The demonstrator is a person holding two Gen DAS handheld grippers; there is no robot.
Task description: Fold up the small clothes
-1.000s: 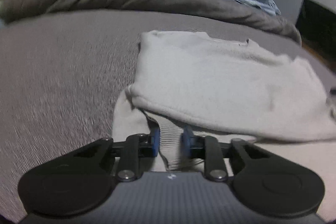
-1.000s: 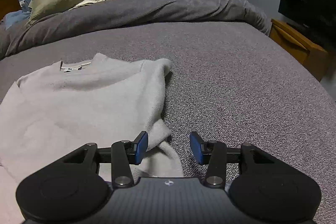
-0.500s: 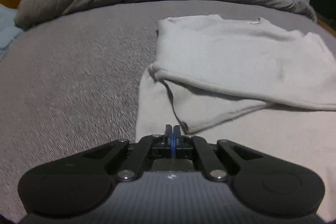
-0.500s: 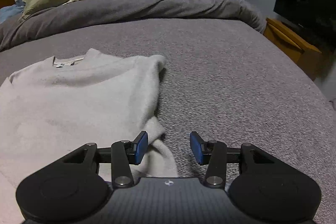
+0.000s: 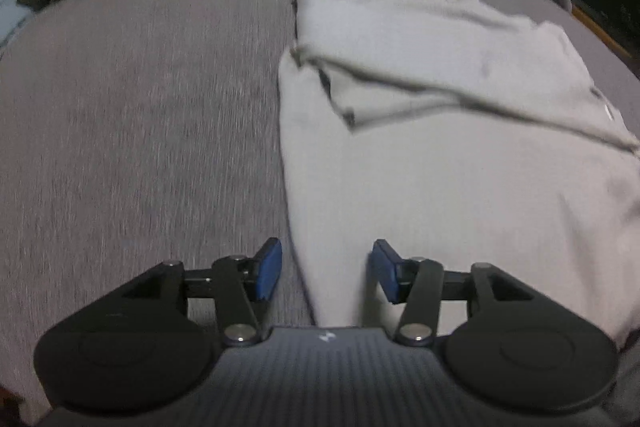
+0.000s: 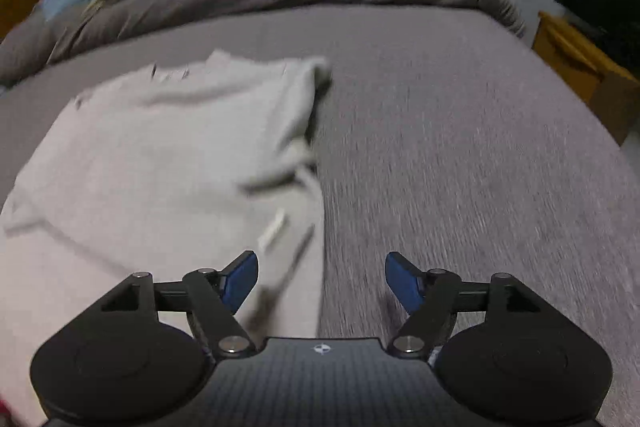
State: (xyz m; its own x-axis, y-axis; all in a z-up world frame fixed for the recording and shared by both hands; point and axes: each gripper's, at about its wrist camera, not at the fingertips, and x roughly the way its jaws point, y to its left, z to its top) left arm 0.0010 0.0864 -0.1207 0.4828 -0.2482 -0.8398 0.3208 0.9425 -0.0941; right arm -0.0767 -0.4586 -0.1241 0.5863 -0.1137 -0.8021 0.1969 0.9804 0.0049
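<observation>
Folding this pale grey sweater (image 5: 460, 167) well depends on catching its two near corners evenly. It lies flat on the grey bed (image 5: 140, 127), sleeves already folded across the chest, hem toward the cameras. The left tongs (image 5: 326, 273) are opening, released, with the sweater's left edge running between the pads but not pinched. The right tongs (image 6: 322, 281) are opening too, straddling the right edge at 6 o'clock, nothing gripped. I would set each pad pair square over the hem corners, pinch both layers, then carry them toward the collar at 12 o'clock.
</observation>
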